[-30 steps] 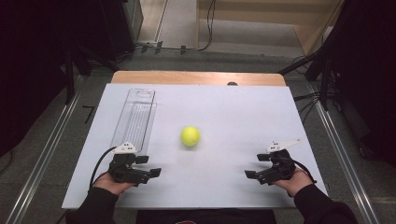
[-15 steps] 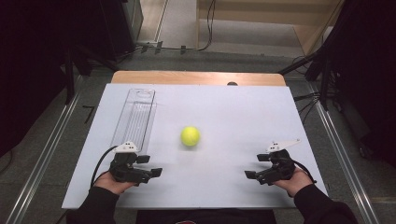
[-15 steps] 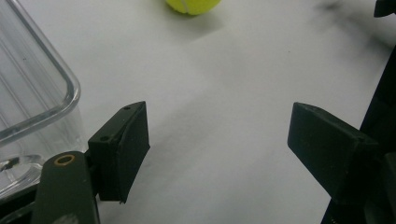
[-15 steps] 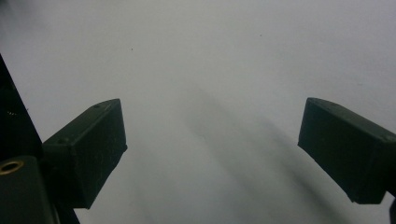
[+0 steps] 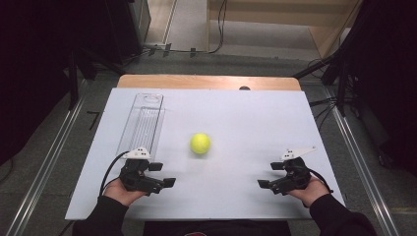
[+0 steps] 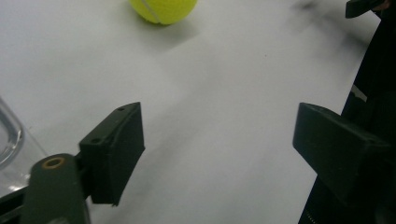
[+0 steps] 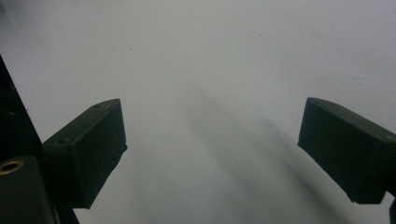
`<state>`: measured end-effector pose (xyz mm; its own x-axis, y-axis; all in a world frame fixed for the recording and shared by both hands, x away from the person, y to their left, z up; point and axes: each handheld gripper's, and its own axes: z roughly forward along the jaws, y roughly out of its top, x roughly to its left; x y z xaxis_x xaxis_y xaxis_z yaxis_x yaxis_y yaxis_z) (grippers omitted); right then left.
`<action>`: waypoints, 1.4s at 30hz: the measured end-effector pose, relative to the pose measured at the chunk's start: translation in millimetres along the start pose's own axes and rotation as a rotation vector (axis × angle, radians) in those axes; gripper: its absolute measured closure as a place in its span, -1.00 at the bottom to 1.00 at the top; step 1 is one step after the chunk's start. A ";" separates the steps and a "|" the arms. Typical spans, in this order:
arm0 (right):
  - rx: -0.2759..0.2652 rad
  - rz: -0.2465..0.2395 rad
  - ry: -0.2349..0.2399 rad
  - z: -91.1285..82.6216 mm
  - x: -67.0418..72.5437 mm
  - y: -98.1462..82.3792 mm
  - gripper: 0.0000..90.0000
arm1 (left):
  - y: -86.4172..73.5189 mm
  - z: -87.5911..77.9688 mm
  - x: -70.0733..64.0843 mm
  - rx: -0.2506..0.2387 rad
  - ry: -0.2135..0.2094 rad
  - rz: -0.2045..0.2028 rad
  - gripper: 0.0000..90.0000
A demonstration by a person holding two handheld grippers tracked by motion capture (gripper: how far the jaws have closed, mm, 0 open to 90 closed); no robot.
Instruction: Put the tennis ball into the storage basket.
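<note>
A yellow-green tennis ball (image 5: 200, 143) rests near the middle of the white table (image 5: 246, 118); it also sits at the top of the left gripper view as the tennis ball (image 6: 163, 9). A clear plastic tube container (image 5: 142, 123) lies lengthwise at the left, its end just beyond my left gripper (image 5: 162, 174). That left gripper (image 6: 219, 149) stands open near the front left, jaws wide apart with bare table between them. My right gripper (image 5: 266, 175) is open at the front right, and in its own view the right gripper (image 7: 212, 149) holds nothing.
A wooden strip (image 5: 206, 81) borders the table's far edge. Metal rails (image 5: 354, 147) run along both sides on the floor. Cables and dark equipment stand beyond the table. The clear container's edge (image 6: 9, 140) shows at the left of the left gripper view.
</note>
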<state>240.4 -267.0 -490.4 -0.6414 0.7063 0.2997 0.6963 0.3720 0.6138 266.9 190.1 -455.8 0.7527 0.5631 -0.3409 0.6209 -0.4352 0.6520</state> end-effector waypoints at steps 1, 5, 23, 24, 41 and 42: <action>0.000 0.000 0.000 0.0 0.0 0.0 -0.87 | 0.7 0.5 -0.5 -0.006 -0.012 -0.004 -0.69; 0.001 0.000 0.001 0.1 0.0 0.0 -0.87 | 4.0 3.6 -3.4 -0.003 -0.032 0.009 -0.90; 0.002 0.000 0.001 0.3 -0.1 -0.1 -0.87 | 17.4 11.8 -9.3 0.010 -0.008 0.010 -0.99; 0.001 -0.001 0.001 0.2 -0.1 -0.1 -0.87 | 18.2 12.2 -9.6 0.009 -0.008 0.009 -0.99; 0.001 -0.001 0.003 0.4 0.1 -0.1 -0.87 | 26.0 18.1 -11.1 0.020 0.004 0.013 -0.94; 0.001 0.000 0.003 0.3 0.1 -0.1 -0.87 | 26.3 18.5 -11.0 0.020 0.005 0.013 -0.94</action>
<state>240.3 -266.7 -490.7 -0.6425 0.7045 0.3016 0.6966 0.3728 0.6130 279.0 159.5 -447.4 0.7598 0.5607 -0.3291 0.6152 -0.4563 0.6429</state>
